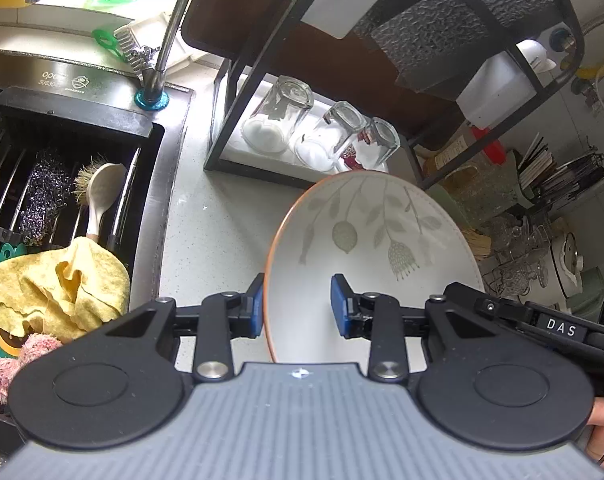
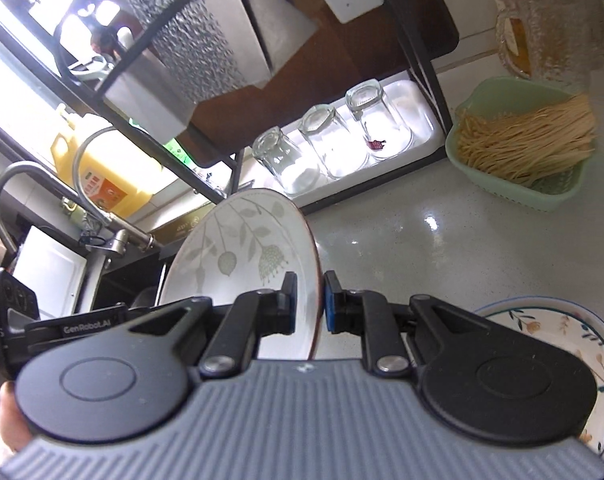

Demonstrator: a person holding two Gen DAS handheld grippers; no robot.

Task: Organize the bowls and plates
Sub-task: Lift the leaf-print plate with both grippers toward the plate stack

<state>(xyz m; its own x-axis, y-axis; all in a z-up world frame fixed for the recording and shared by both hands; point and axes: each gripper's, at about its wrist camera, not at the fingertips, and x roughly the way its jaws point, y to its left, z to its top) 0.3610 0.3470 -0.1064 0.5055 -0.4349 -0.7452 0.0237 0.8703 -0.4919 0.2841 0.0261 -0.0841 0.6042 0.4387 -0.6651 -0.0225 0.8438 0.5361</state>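
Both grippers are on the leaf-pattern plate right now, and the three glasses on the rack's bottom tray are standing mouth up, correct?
Not quite. Both the left gripper and the right gripper do straddle the rim of the leaf-pattern plate, but the three glasses on the rack's bottom tray stand upside down, mouths on the tray and bases up. The right wrist view shows this clearly.

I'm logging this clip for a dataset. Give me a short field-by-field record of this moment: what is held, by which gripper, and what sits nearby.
held item: leaf-pattern plate with an orange-brown rim, tilted on edge above the counter
left gripper: fingers straddle the plate rim with a gap showing
right gripper: fingers close on the plate edge
rack: three glasses standing upside down on its white tray
sink: scrub brush, steel wool, yellow cloth
other dishes: flower-pattern bowl beside the right gripper
also: green basket of noodles
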